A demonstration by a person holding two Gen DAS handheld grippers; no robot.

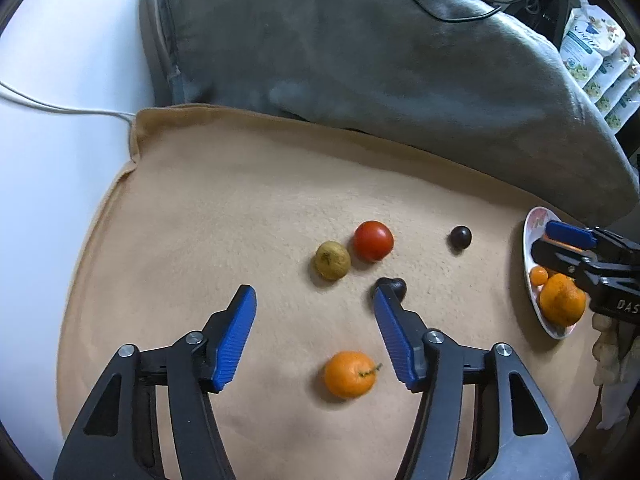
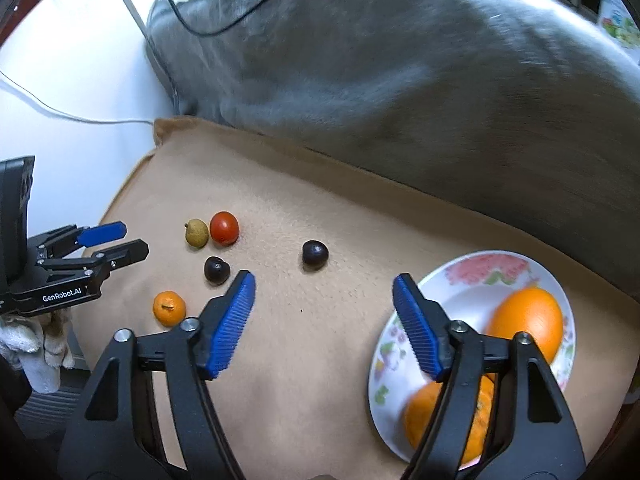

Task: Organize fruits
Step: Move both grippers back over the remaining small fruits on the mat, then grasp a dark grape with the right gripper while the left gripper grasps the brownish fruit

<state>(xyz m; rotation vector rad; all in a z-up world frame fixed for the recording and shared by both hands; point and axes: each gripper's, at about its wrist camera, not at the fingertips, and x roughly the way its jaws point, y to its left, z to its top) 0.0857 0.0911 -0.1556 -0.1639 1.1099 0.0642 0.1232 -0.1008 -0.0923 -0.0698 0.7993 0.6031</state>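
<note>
Tan cloth [image 1: 248, 208] w/ loose fruit; plate [image 2: 472, 280] at right edge holds oranges. Left gripper [image 1: 316, 300] jaws apart, empty, over small orange [image 1: 349, 374]; right gripper [image 2: 324, 280] apart, empty, near plate. Step looks like reach-for-pick: next, lower left, close on orange, carry to plate.

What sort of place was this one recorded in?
Probably a home living space, not a lab: fruit lies on a tan fleece blanket beside a large grey cushion, with a floral ceramic plate and stacked snack pouches nearby.

Small orange [image 1: 349, 374] between parted jaws
</note>
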